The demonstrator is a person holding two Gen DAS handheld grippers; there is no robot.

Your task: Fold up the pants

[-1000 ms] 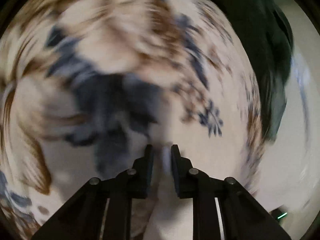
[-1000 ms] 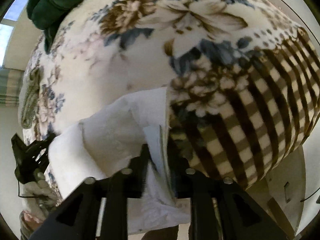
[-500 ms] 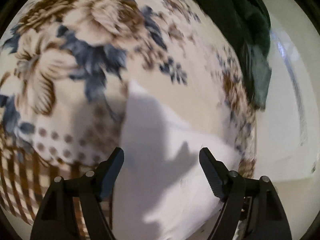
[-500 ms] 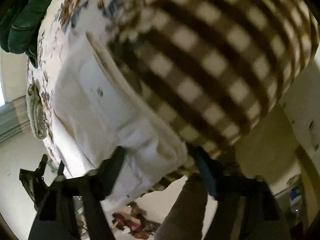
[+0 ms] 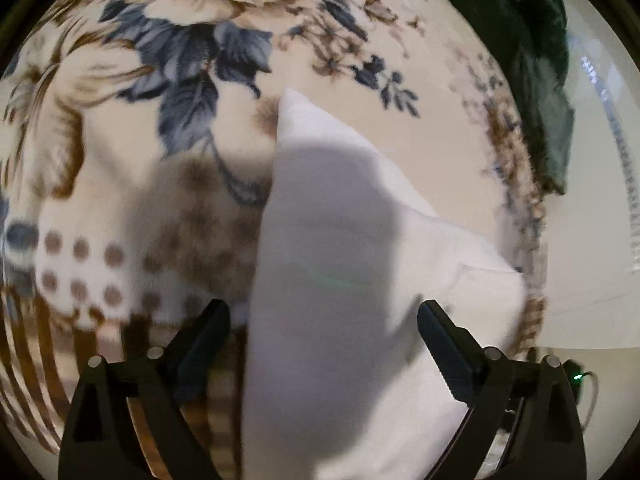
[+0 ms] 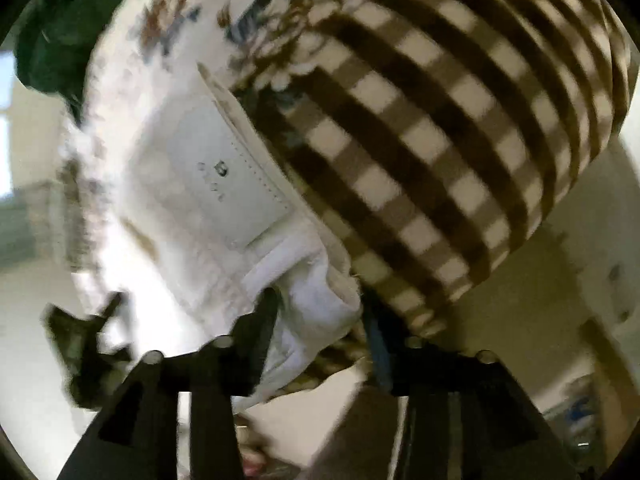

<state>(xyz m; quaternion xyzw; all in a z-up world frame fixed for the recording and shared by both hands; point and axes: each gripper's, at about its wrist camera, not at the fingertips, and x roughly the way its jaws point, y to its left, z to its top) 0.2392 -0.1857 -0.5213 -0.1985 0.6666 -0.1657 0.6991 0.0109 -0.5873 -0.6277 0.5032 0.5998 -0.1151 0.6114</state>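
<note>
Left wrist view: your left gripper has its jaws spread, straddling one pair of white pants lying folded on the floral blanket. Your right gripper, jaws apart, brackets the waistband, likely placing it. One green garment lies beyond.

One white pants, one floral blanket, perhaps one green garment.

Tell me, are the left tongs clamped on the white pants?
No, the left tongs stand wide open, with the white pants lying loose between them.
</note>
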